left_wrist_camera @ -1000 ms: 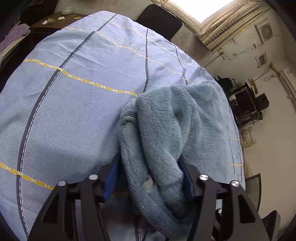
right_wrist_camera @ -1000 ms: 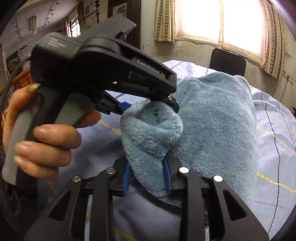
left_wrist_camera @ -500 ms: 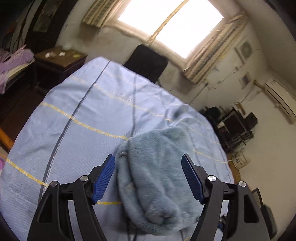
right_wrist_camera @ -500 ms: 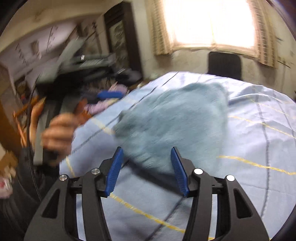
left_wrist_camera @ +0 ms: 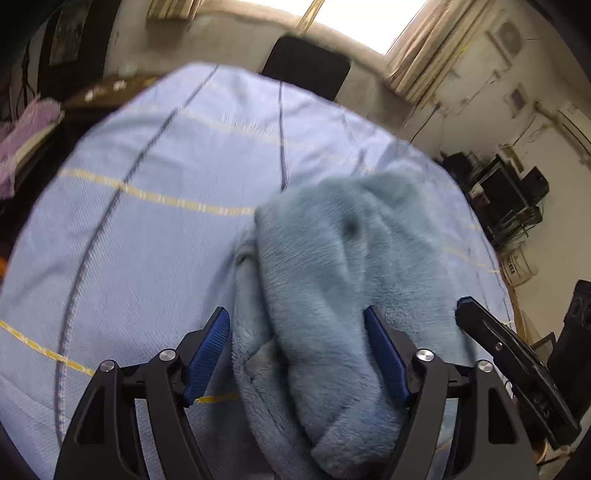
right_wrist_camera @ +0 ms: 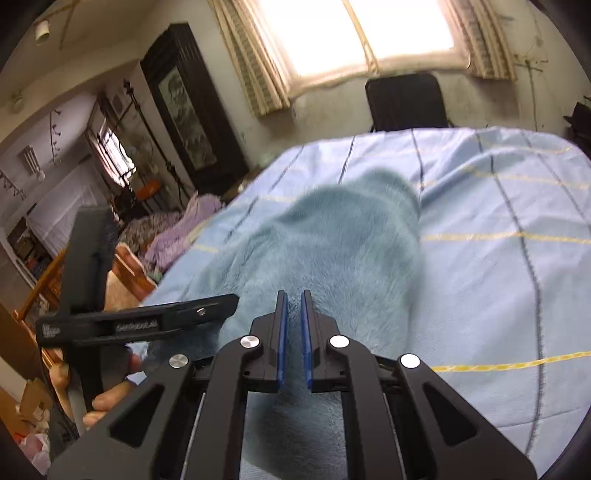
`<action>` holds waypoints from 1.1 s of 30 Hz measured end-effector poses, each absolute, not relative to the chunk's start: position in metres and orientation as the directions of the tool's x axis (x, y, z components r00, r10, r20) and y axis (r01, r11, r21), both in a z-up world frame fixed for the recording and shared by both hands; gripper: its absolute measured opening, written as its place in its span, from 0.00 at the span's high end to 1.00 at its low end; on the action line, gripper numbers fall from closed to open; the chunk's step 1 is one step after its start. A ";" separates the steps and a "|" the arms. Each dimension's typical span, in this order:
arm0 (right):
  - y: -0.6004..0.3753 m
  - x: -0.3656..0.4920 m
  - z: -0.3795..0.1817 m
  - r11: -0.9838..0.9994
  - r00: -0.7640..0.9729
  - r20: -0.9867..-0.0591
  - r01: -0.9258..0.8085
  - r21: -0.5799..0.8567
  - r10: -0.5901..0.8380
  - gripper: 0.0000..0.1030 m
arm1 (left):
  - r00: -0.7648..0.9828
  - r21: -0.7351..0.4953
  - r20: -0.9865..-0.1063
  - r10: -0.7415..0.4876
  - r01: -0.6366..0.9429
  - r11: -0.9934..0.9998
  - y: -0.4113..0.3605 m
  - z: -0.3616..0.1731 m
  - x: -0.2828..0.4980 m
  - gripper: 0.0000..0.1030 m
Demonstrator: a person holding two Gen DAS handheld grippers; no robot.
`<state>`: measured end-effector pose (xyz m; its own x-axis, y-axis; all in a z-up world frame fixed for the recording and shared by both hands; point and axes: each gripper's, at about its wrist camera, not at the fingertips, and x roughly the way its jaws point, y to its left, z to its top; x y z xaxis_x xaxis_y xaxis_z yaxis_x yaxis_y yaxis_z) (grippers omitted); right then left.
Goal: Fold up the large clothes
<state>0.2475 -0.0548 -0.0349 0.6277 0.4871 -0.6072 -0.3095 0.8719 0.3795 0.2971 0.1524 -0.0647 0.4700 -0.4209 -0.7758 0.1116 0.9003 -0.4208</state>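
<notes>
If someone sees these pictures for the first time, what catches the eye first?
A fluffy blue-grey garment lies bunched in the middle of a light blue striped bedsheet. The left tongs hang wide open around its near end, while the right tongs are nearly shut above it. Behind, a bright window glares.

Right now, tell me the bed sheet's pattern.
Light blue bed sheet with dark blue and yellow stripes; right wrist view.

A bright window [right_wrist_camera: 354,33] with striped curtains [right_wrist_camera: 251,62] fills the far wall, a black chair [right_wrist_camera: 404,101] just below it. On the left stand a tall dark cabinet [right_wrist_camera: 184,107] and a purple pile [right_wrist_camera: 173,232]; shelves of electronics [left_wrist_camera: 506,199] line the right wall.
</notes>
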 end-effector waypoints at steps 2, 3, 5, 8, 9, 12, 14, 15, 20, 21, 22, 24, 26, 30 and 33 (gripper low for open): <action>-0.052 0.252 -0.051 0.885 0.615 -0.637 -0.300 0.355 0.464 0.96 | 0.440 -0.445 -0.784 -0.437 0.091 0.891 0.156 -0.075 0.302 0.17; -0.051 0.251 -0.058 0.887 0.613 -0.642 -0.303 0.348 0.461 0.96 | 0.434 -0.448 -0.787 -0.439 0.086 0.890 0.158 -0.077 0.303 0.17; -0.052 0.250 -0.062 0.887 0.613 -0.640 -0.319 0.335 0.462 0.96 | 0.425 -0.447 -0.793 -0.437 0.081 0.891 0.159 -0.080 0.305 0.14; -0.055 0.250 -0.063 0.878 0.602 -0.639 -0.318 0.358 0.479 0.96 | 0.431 -0.425 -0.801 -0.416 0.081 0.902 0.158 -0.080 0.305 0.12; -0.055 0.250 -0.063 0.876 0.600 -0.639 -0.322 0.358 0.482 0.96 | 0.431 -0.427 -0.800 -0.418 0.081 0.901 0.158 -0.080 0.306 0.12; -0.060 0.252 -0.064 0.862 0.583 -0.635 -0.328 0.387 0.507 0.96 | 0.429 -0.477 -0.778 -0.459 0.071 0.876 0.164 -0.079 0.305 0.13; -0.071 0.253 -0.060 0.830 0.566 -0.611 -0.313 0.461 0.553 0.96 | 0.441 -0.510 -0.755 -0.486 0.072 0.857 0.169 -0.073 0.303 0.13; -0.075 0.251 -0.057 0.816 0.560 -0.600 -0.306 0.491 0.572 0.94 | 0.455 -0.517 -0.743 -0.491 0.075 0.853 0.171 -0.068 0.301 0.14; -0.107 0.240 -0.035 0.803 0.623 -0.542 -0.262 0.536 0.565 0.44 | 0.514 -0.569 -0.663 -0.545 0.127 0.812 0.180 -0.044 0.287 0.14; -0.111 0.238 -0.032 0.801 0.631 -0.533 -0.262 0.538 0.564 0.44 | 0.516 -0.580 -0.653 -0.555 0.131 0.804 0.181 -0.042 0.286 0.14; -0.116 0.237 -0.031 0.795 0.631 -0.527 -0.260 0.548 0.570 0.44 | 0.516 -0.586 -0.648 -0.559 0.130 0.800 0.182 -0.042 0.285 0.14; -0.125 0.237 -0.033 0.775 0.622 -0.519 -0.243 0.584 0.586 0.44 | 0.507 -0.591 -0.655 -0.560 0.119 0.798 0.181 -0.044 0.286 0.14; -0.130 0.239 -0.037 0.757 0.611 -0.515 -0.230 0.612 0.602 0.42 | 0.493 -0.581 -0.673 -0.552 0.109 0.806 0.177 -0.050 0.289 0.14; -0.118 0.239 -0.045 0.759 0.575 -0.542 -0.240 0.605 0.614 0.42 | 0.492 -0.484 -0.725 -0.482 0.134 0.865 0.156 -0.053 0.285 0.14; -0.105 0.238 -0.055 0.767 0.540 -0.574 -0.243 0.594 0.615 0.42 | 0.487 -0.377 -0.775 -0.404 0.157 0.913 0.136 -0.058 0.283 0.13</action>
<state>0.2375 -0.1054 -0.0554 0.5403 0.6153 -0.5740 -0.2430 0.7671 0.5937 0.2828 0.1362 -0.0585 0.4868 -0.4037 -0.7747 0.1574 0.9128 -0.3768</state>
